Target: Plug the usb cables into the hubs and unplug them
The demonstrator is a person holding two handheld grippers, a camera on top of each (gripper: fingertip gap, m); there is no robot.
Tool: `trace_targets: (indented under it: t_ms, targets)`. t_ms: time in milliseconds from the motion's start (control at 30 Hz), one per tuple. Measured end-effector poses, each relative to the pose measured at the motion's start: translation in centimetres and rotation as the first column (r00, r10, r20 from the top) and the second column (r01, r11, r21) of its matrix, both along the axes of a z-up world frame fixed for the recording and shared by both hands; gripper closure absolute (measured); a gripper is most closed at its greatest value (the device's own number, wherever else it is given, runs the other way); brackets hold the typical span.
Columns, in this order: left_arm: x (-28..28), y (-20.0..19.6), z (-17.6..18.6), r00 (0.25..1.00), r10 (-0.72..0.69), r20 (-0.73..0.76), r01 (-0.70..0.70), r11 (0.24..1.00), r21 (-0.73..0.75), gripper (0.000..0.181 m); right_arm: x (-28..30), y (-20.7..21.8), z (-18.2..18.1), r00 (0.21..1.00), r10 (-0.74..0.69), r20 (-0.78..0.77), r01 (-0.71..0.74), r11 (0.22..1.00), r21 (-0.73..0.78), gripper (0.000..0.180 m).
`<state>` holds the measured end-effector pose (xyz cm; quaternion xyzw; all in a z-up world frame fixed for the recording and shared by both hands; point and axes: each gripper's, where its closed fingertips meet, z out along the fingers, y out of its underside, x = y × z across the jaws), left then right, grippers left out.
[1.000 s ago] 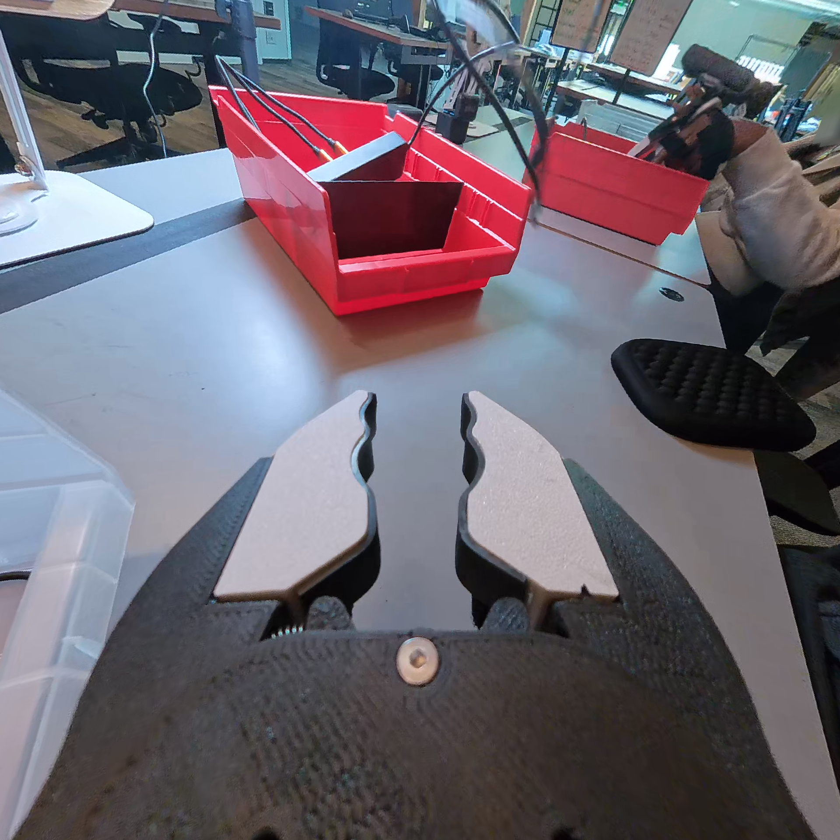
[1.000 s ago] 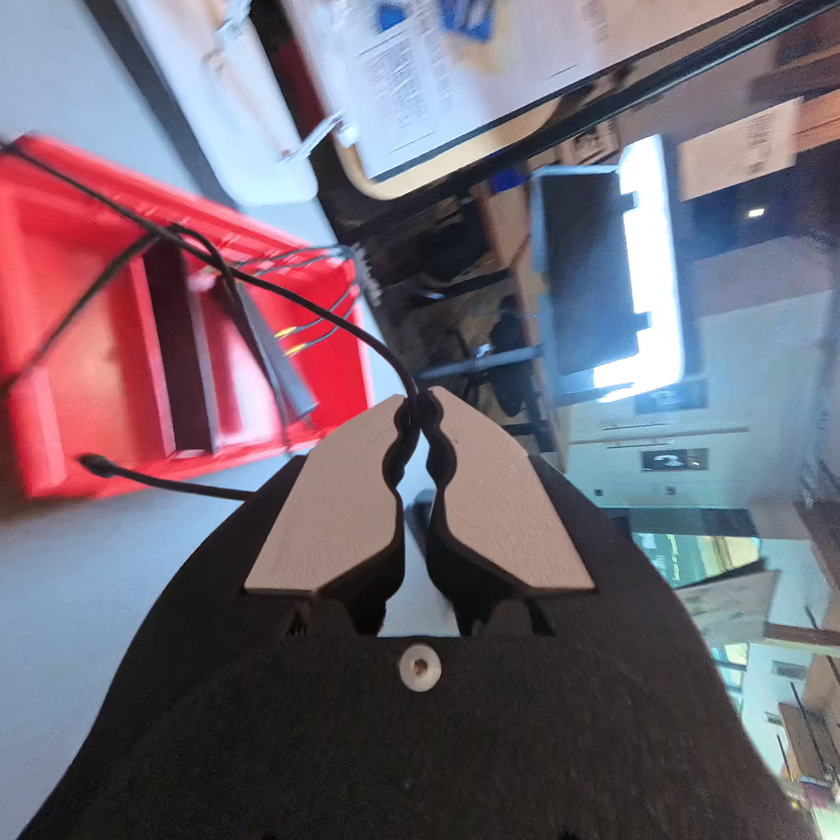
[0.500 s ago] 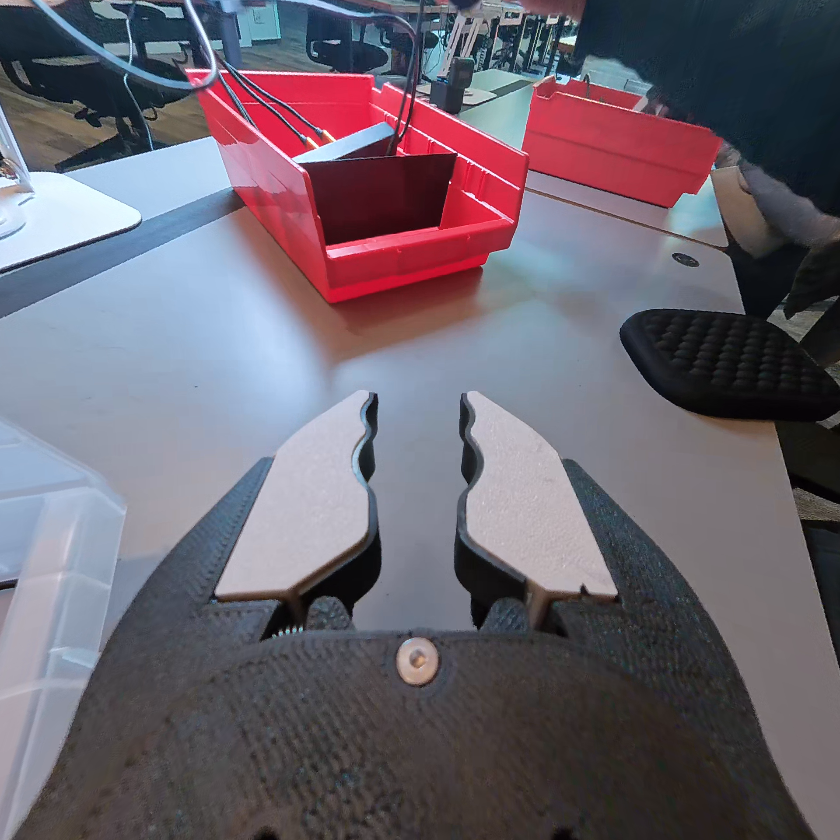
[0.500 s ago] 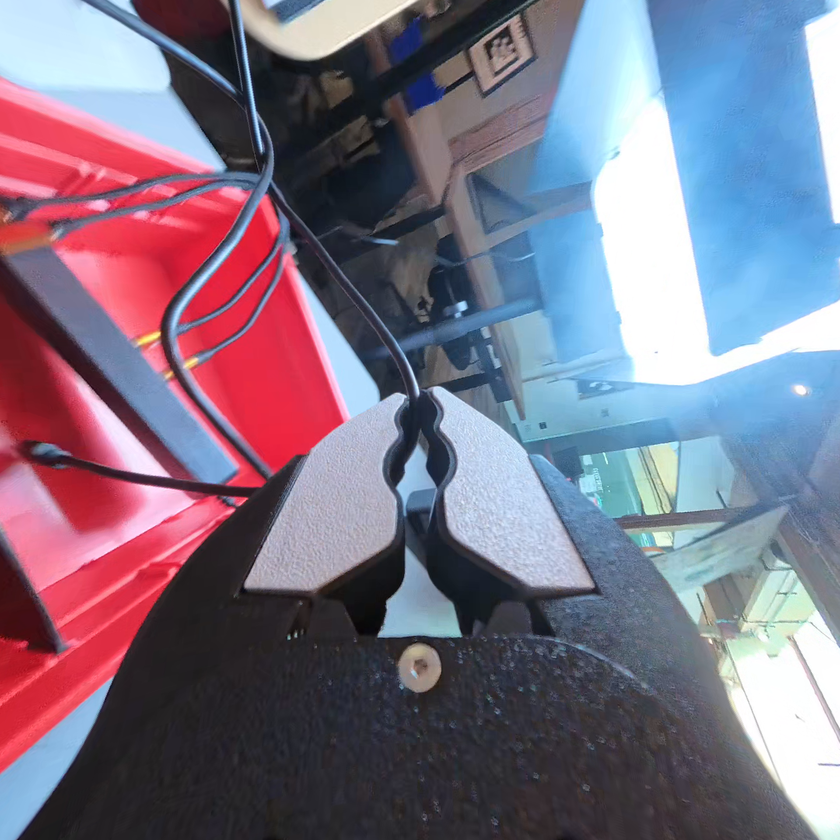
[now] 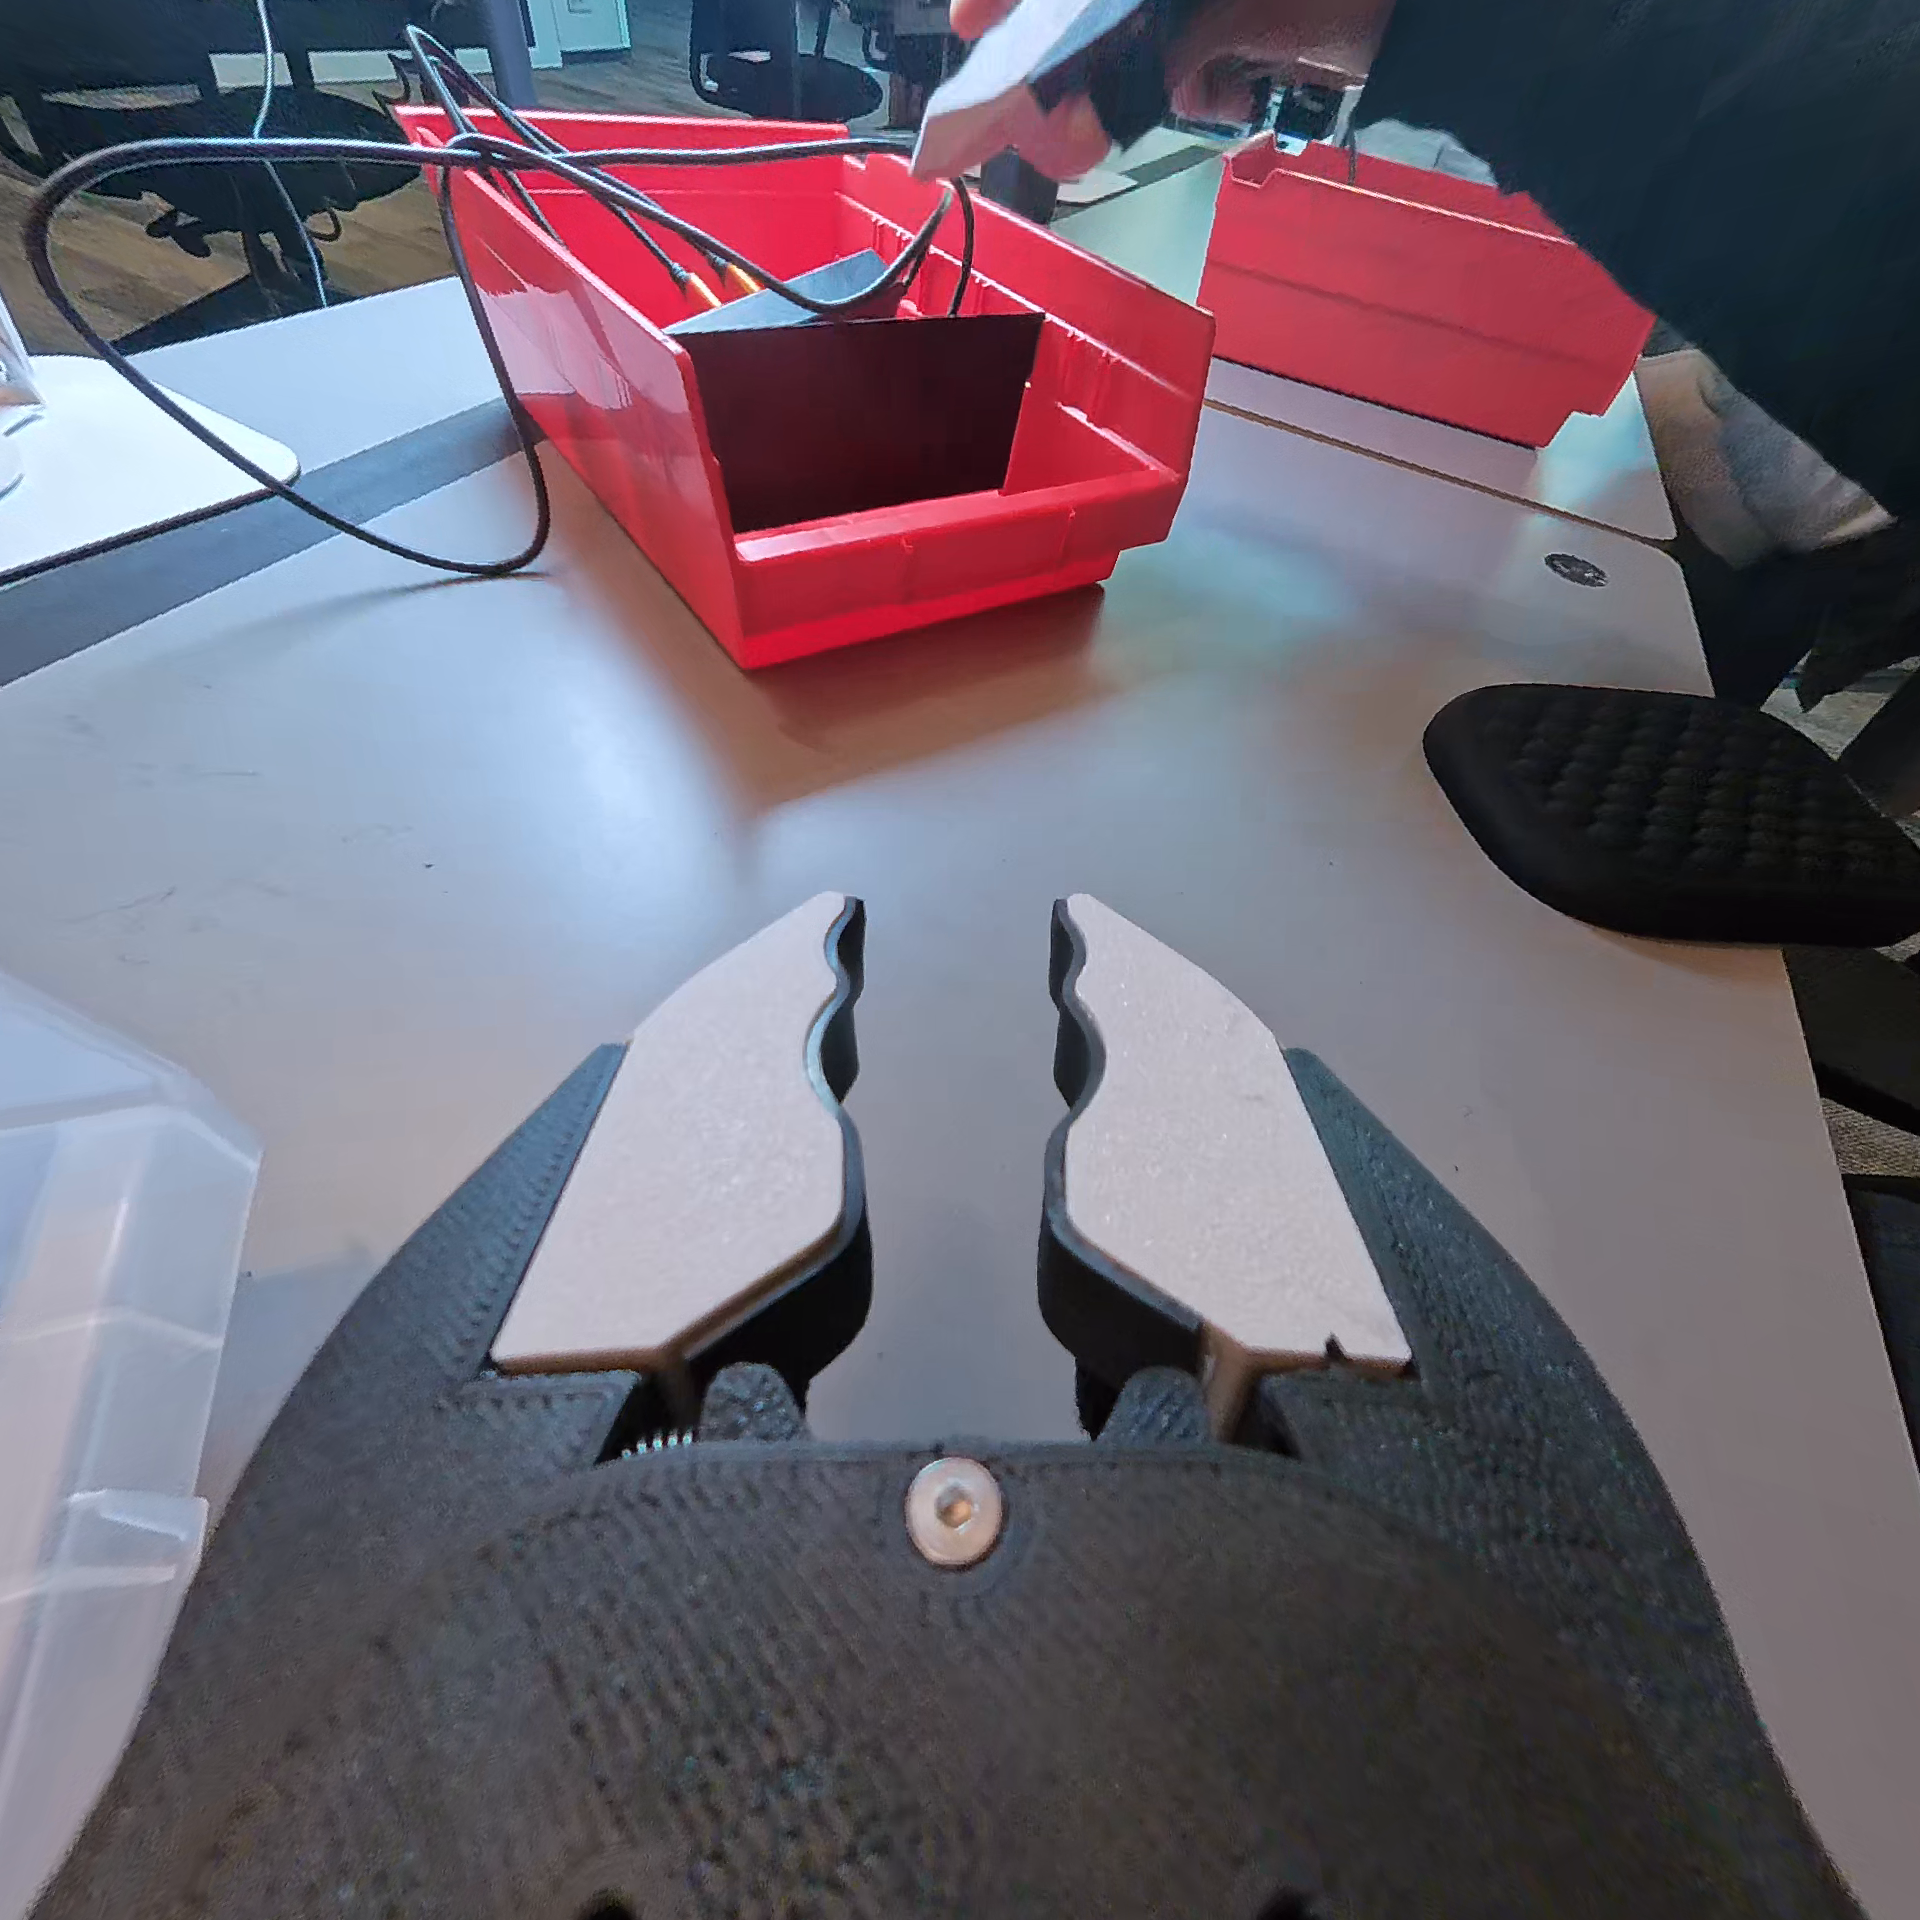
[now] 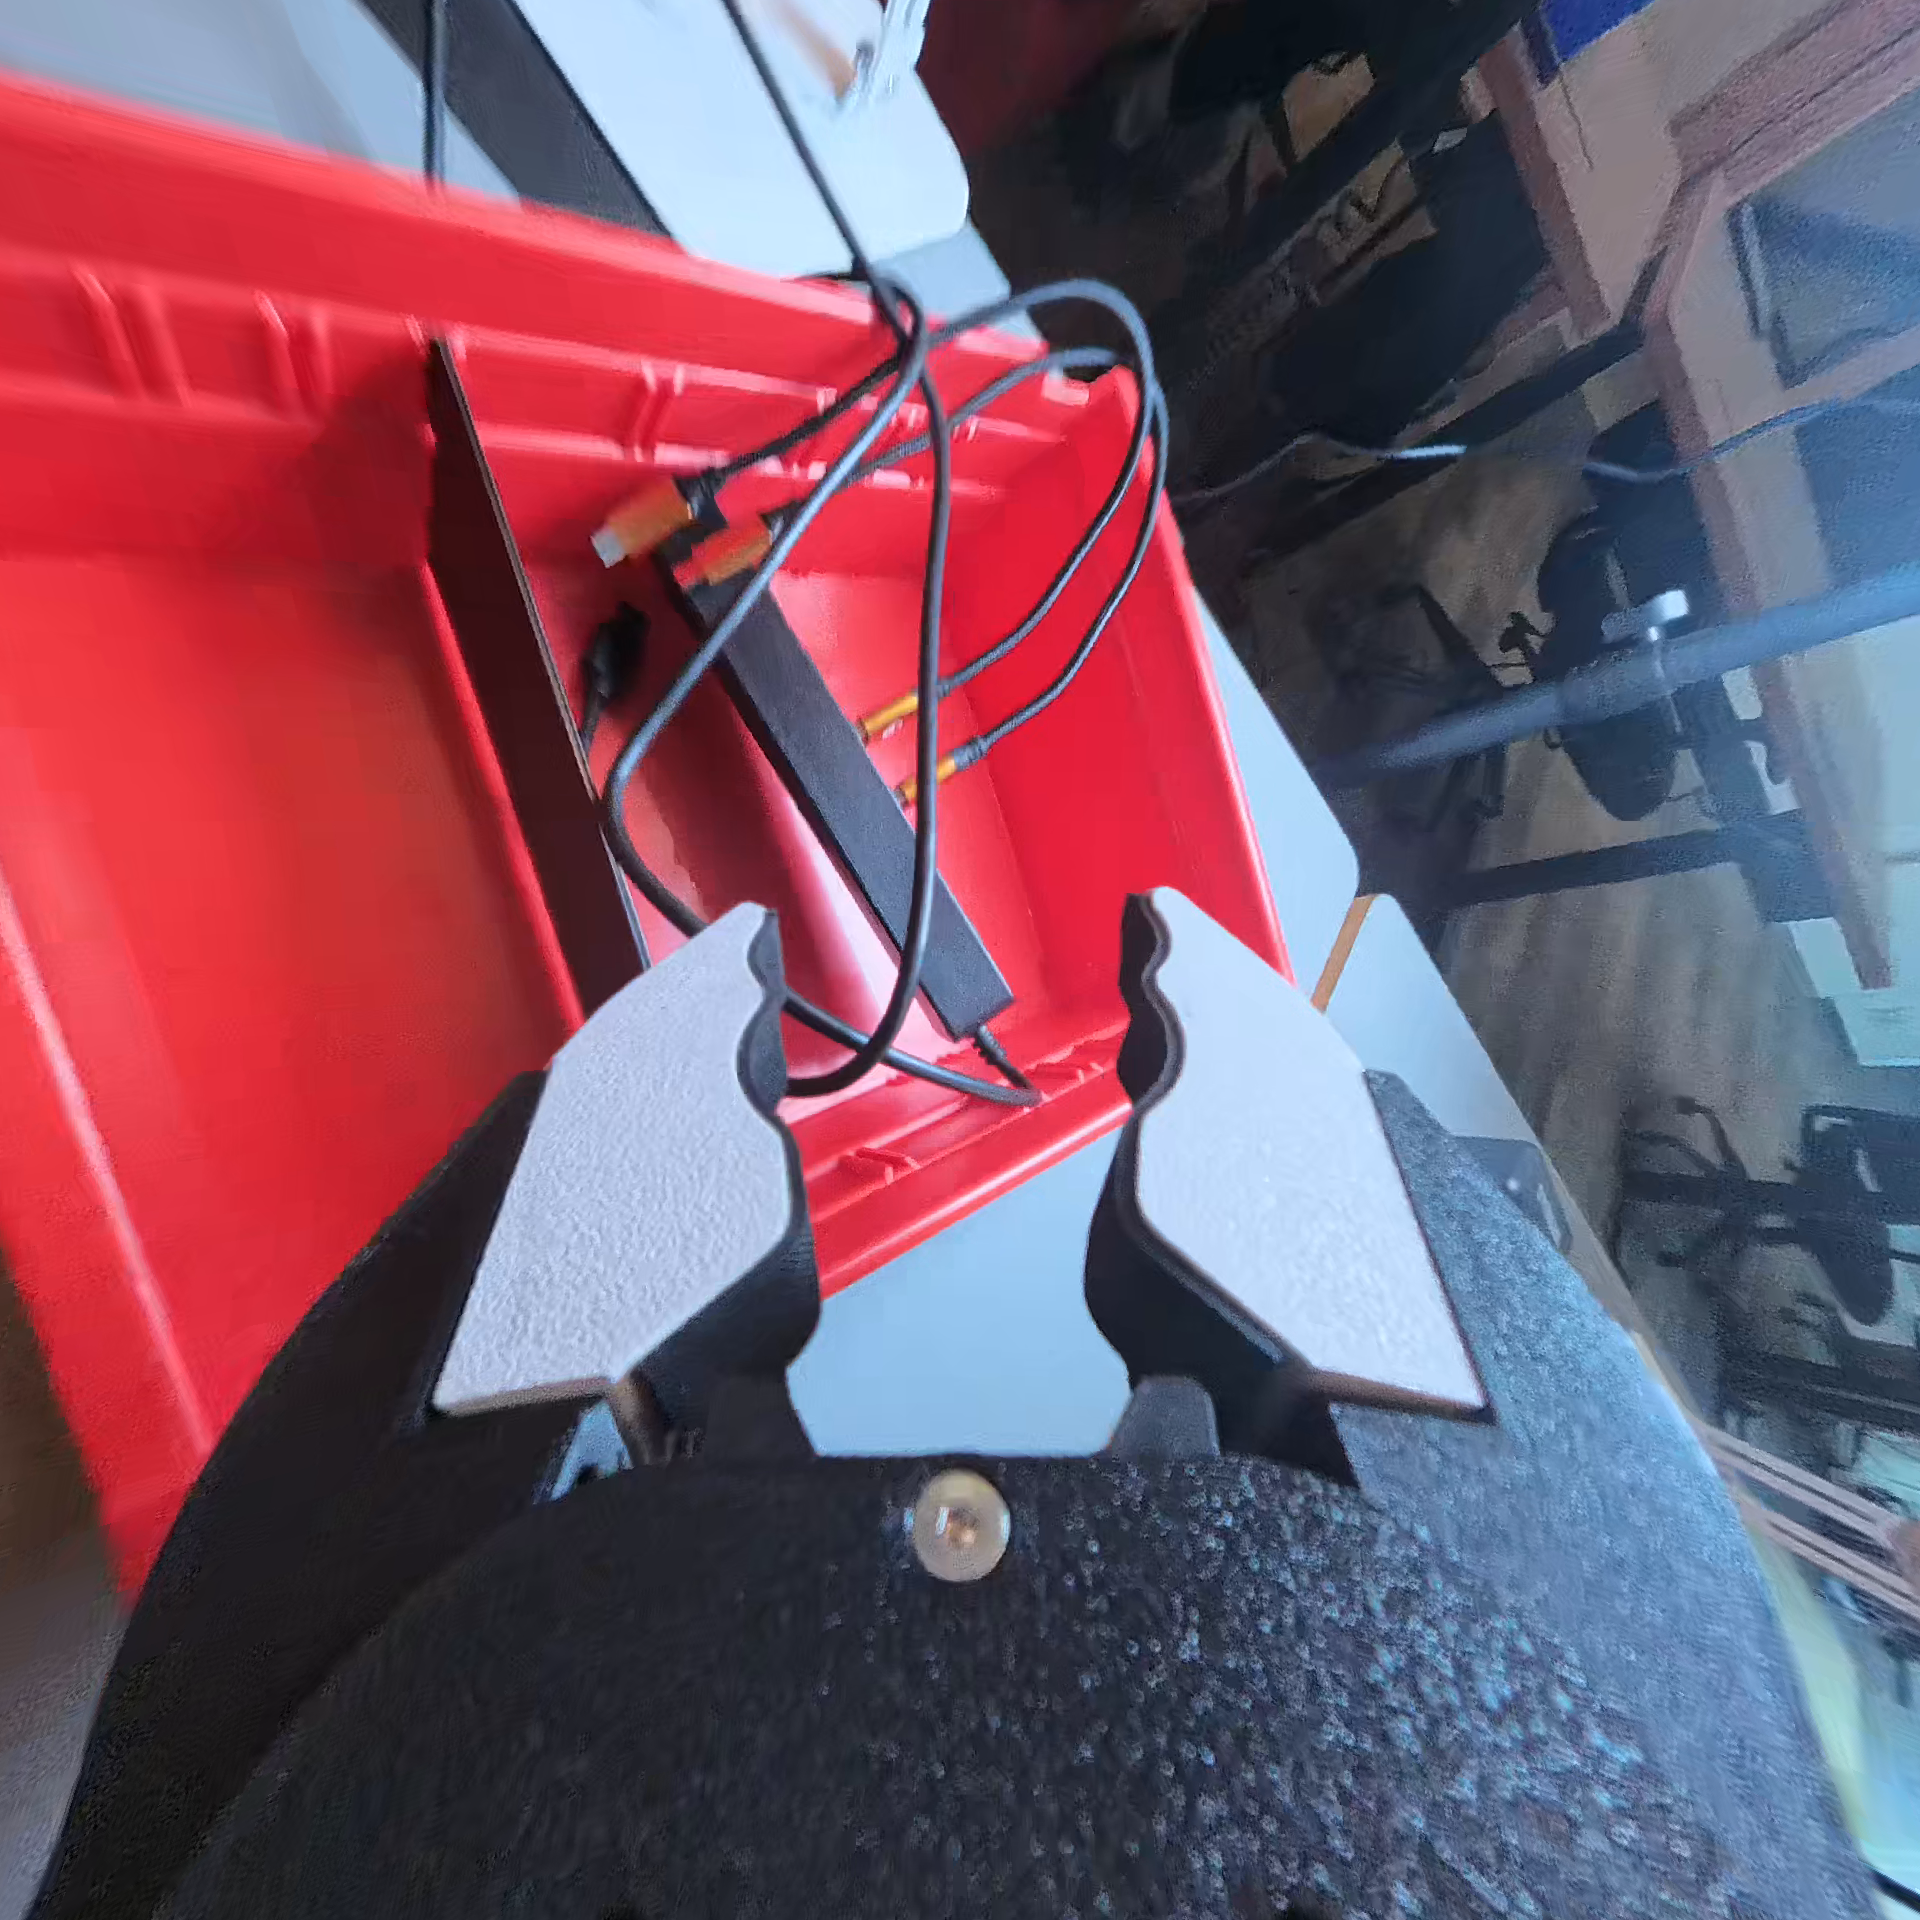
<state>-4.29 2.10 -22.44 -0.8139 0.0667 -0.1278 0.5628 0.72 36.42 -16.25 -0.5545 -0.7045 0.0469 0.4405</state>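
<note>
My left gripper is open and empty, low over the grey table. My right gripper is open and empty above the red bin. A black hub leans in the bin behind a black divider. Two orange-ended cables are plugged into the hub's side. An orange plug with a bare metal tip lies near its top end. A black cable loops loosely over the hub, touching neither pad. The left wrist view shows the bin, the hub and one right finger above them.
A second red bin stands at the back right. A black chair armrest sits by the table's right edge. A clear plastic box is at my near left. A white stand base lies at the far left, with cables trailing over the table. My right fingertips sit around 35 centimeters from my left ones.
My right gripper was shut on the black cable and has opened. The cable has left the grasp and now lies in the bin. The right view has swung down over the bin. My left gripper stays open.
</note>
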Motion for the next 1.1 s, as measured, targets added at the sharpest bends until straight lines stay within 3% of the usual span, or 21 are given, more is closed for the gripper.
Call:
trace_targets:
  t_ms: [200, 467, 667, 800, 967, 1100]
  targets:
    - [-0.8, -0.2, 0.4, 0.999, 0.033, -0.012, -0.033, 0.999, -0.006, 0.145, 0.2, -6.4, 4.5, 0.971, 0.084, -0.224, -0.097, 0.994, -0.045, 0.115]
    - [-4.8, -1.5, 4.4, 0.979, 0.186, -0.087, -0.180, 0.981, 0.070, 0.139, 0.7, -19.8, 0.3, 0.860, 0.120, -0.496, -0.264, 0.936, -0.233, 0.121]
    - [-14.5, -4.7, 10.1, 0.900, 0.408, -0.153, -0.396, 0.913, 0.101, 0.140, 0.7, -23.8, -3.0, 0.782, 0.036, -0.622, -0.305, 0.893, -0.332, 0.124]
    - [-23.3, -6.5, 9.9, 0.852, 0.480, -0.208, -0.502, 0.863, -0.062, 0.142, 0.4, -24.1, -4.3, 0.787, 0.026, -0.616, -0.318, 0.874, -0.368, 0.124]
    - [-27.0, -7.1, 3.8, 0.939, 0.303, -0.165, -0.345, 0.827, -0.444, 0.136, 0.3, -24.5, -5.0, 0.796, 0.052, -0.603, -0.333, 0.869, -0.365, 0.125]
    - [-27.5, -8.0, 0.3, 0.907, 0.160, -0.389, -0.370, 0.742, -0.559, 0.150, 0.5, -24.4, -5.1, 0.798, 0.055, -0.600, -0.333, 0.870, -0.363, 0.127]
